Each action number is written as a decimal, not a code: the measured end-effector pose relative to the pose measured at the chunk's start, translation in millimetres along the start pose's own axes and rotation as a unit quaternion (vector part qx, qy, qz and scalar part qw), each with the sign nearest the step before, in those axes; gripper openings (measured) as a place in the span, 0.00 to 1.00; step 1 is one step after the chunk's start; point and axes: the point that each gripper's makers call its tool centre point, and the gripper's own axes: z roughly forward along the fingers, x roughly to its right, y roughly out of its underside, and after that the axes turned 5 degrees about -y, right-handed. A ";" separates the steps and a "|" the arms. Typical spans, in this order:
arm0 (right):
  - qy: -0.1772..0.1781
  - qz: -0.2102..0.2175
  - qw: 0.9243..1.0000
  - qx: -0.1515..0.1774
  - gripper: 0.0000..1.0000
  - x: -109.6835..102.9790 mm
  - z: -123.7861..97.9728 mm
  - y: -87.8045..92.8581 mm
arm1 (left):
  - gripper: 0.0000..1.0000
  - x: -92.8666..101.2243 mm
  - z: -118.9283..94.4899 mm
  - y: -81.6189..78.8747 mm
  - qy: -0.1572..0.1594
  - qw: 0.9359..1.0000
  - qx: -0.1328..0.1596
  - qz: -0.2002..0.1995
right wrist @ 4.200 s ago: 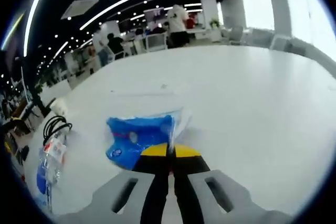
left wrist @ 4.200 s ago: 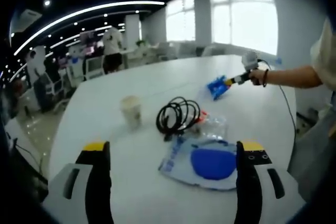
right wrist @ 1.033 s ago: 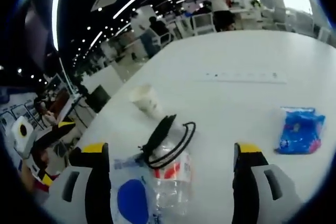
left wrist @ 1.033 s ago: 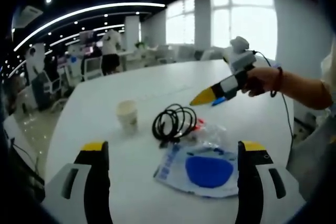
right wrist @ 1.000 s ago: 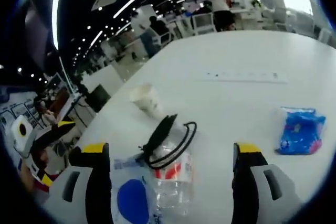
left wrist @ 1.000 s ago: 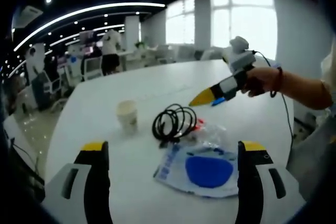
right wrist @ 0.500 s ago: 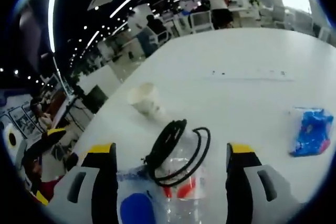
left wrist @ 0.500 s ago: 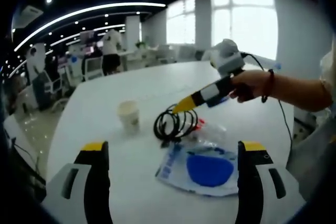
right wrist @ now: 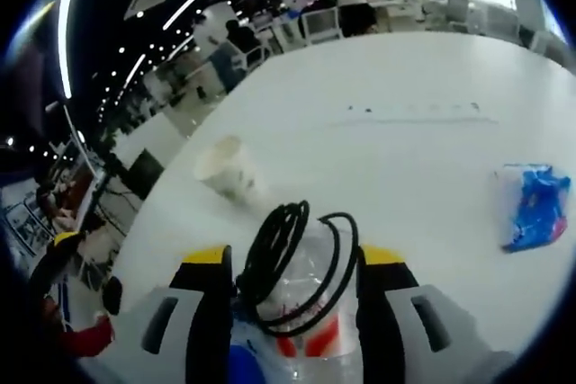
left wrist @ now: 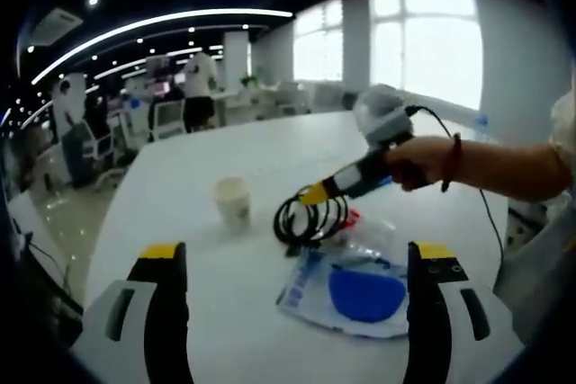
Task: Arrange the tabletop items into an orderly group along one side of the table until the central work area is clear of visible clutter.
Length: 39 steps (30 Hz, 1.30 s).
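White table [left wrist: 180, 177] in open-plan office, ceiling light strips; both hand-held grippers spread, R straddling bottle [right wrist: 301, 299] w/ cable coil [right wrist: 292, 263].

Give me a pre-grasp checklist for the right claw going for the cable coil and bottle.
1. Right claw open: ok, a jaw stands on either side of the black cable coil.
2. Target between the jaws: ok, the coil lies on the clear plastic bottle, both in the gap.
3. Which one it would grip: cannot tell, coil and bottle overlap.
4. Paper cup out of the way: ok, upright beyond the jaws, apart from the coil.
5. Left claw out of the way: ok, open and empty, short of the white and blue bag.
6. Blue packet already set aside: ok, alone toward the table edge.
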 end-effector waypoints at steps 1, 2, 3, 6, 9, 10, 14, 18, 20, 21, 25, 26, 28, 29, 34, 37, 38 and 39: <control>0.008 -0.002 1.000 -0.002 0.46 2.3 0.6 0.4 | 0.99 -0.2 0.1 0.3 0.000 1.000 -0.001 0.001; 0.013 -0.003 1.000 -0.003 0.42 3.6 0.1 0.4 | 0.99 -0.6 0.2 0.6 -0.001 1.000 -0.001 0.002; 0.019 0.001 1.000 -0.001 0.37 5.6 -0.4 0.1 | 0.99 -1.0 0.1 0.9 -0.002 1.000 -0.002 0.002; 0.022 0.034 0.999 0.000 0.29 6.9 -1.5 -1.2 | 0.99 -2.4 -0.1 0.8 -0.004 1.000 -0.002 0.003; 0.018 0.043 0.999 0.006 0.05 5.1 -5.4 -6.4 | 0.99 -4.1 -0.8 0.2 -0.006 1.000 0.000 0.001; 0.008 0.057 0.998 0.007 0.05 1.7 -3.6 -7.3 | 0.99 -4.5 -0.9 0.4 -0.007 1.000 -0.001 0.000; -0.009 0.055 0.998 0.006 0.03 -5.3 -2.7 -7.6 | 0.99 -6.3 -1.6 0.7 -0.010 1.000 0.000 0.000; -0.040 0.070 0.997 0.012 0.03 -19.2 -4.7 -11.9 | 0.99 -6.8 -1.5 0.6 -0.010 1.000 0.000 0.000; -0.058 0.061 0.996 0.021 0.02 -27.6 -6.2 -16.9 | 0.99 -7.0 -1.4 0.4 -0.011 1.000 0.000 0.000; -0.063 0.058 0.996 0.025 0.02 -31.2 -8.1 -18.9 | 0.99 -7.0 -1.4 0.2 -0.011 1.000 0.000 0.001; -0.091 0.040 0.994 0.038 0.02 -48.6 -17.3 -28.0 | 0.99 -8.9 -1.1 1.0 -0.012 1.000 0.000 -0.001; -0.099 0.034 0.994 0.040 0.02 -52.9 -19.1 -30.1 | 0.99 -9.5 -1.2 1.2 -0.014 1.000 -0.001 -0.001; -0.106 0.021 0.993 0.042 0.01 -59.9 -23.7 -31.9 | 0.99 -10.3 -1.4 0.7 -0.015 1.000 0.000 0.001; -0.107 0.018 0.993 0.043 0.01 -61.4 -25.6 -32.7 | 0.99 -10.2 -1.4 0.6 -0.015 1.000 0.001 0.001; -0.127 0.012 0.990 0.054 0.01 -73.7 -38.4 -40.0 | 0.99 -8.7 -0.9 1.7 -0.014 1.000 -0.002 0.004; -0.133 0.002 0.989 0.065 0.01 -79.1 -46.5 -46.4 | 0.99 -9.1 -0.9 1.7 -0.016 1.000 0.000 0.005; -0.134 -0.002 0.989 0.068 0.01 -80.9 -50.7 -47.9 | 0.99 -9.7 -1.1 2.2 -0.018 1.000 -0.001 0.005; -0.134 -0.004 0.989 0.070 0.01 -81.2 -53.4 -49.2 | 0.99 -9.9 -1.2 2.4 -0.018 1.000 -0.001 0.006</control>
